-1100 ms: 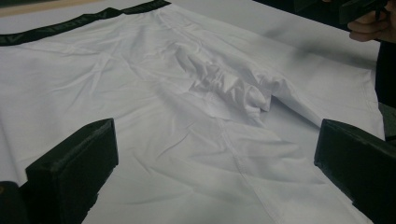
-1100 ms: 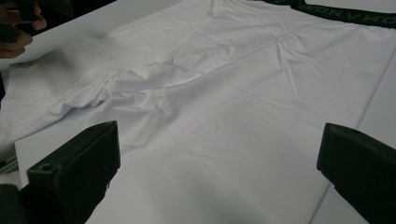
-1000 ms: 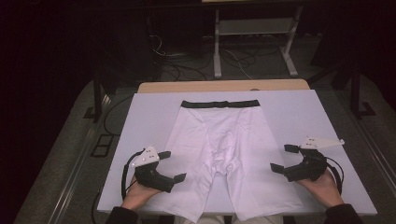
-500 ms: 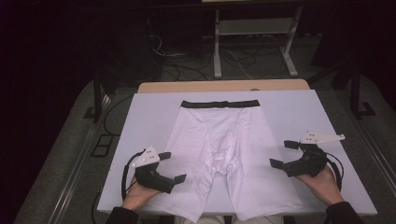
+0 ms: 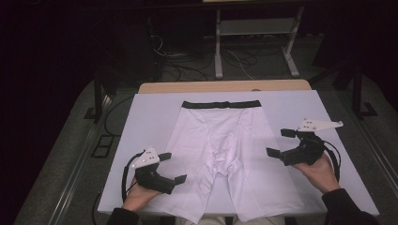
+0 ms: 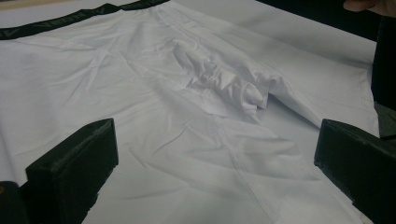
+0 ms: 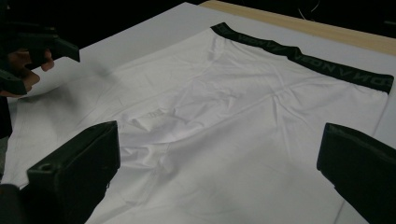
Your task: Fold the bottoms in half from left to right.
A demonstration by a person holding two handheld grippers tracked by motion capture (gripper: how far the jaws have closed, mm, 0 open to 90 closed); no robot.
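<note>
Both tongs sit released over a pair of white shorts (image 5: pixel 224 157) spread flat on a white table cover (image 5: pixel 150 117), seen from the high view. Left gripper (image 5: pixel 172 168), jaws wide apart, hovers at about eight o'clock from the shorts' middle, just over the outer edge of one leg. Right gripper (image 5: pixel 280 143), likewise spread wide, hangs at about three o'clock beside the other leg. Shorts lie at the centre of the cover, black waistband (image 5: pixel 221 104) at twelve o'clock, both legs pointing to six o'clock and reaching the near table edge. Cloth is mostly smooth, with a bunched, wrinkled ridge (image 6: pixel 224 81) at the crotch. Grey lettering runs along the waistband in the right gripper view.
</note>
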